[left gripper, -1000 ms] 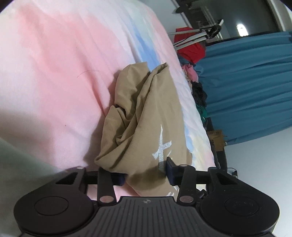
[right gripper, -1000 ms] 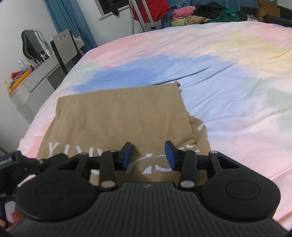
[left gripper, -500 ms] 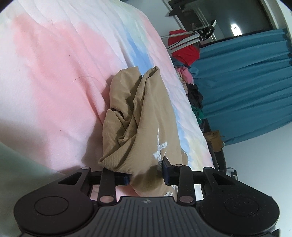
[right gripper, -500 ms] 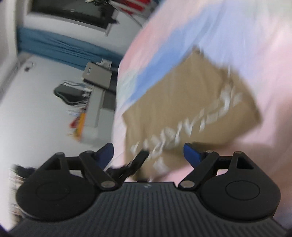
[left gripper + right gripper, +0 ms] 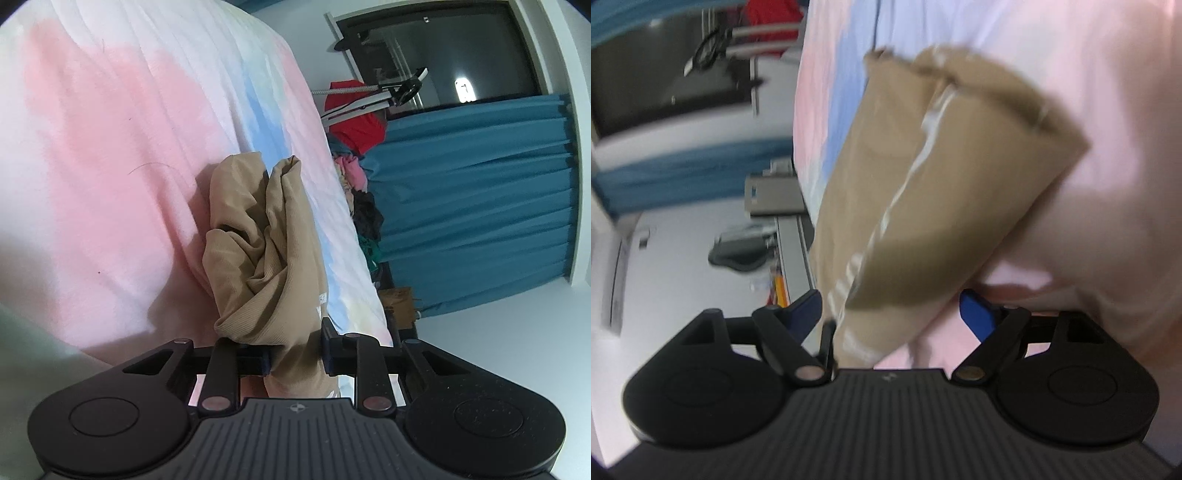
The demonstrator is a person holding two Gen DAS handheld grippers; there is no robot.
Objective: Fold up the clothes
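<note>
A tan garment (image 5: pixel 273 236) with white lettering hangs bunched and creased over the pastel bedsheet (image 5: pixel 110 147). My left gripper (image 5: pixel 295 356) is shut on its near end, and the cloth is pinched between the blue pads. In the blurred, rolled right wrist view the same tan garment (image 5: pixel 923 184) shows as a doubled fold with a white print line. My right gripper (image 5: pixel 892 310) is open wide. The fold's near end lies between the spread fingers (image 5: pixel 975 314), and I see no pad pressing on it.
Beyond the bed's far edge lies a pile of loose clothes (image 5: pixel 354 184), with a red garment (image 5: pixel 358 129) on a stand and a blue curtain (image 5: pixel 461 203) behind. The right wrist view shows a chair (image 5: pixel 772 195) and a dresser beside the bed.
The right gripper has opened wide, rolled sideways and closed in on the folded edge. The left gripper has tightened on the bunched cloth and lifted it, so the garment now hangs narrower.
</note>
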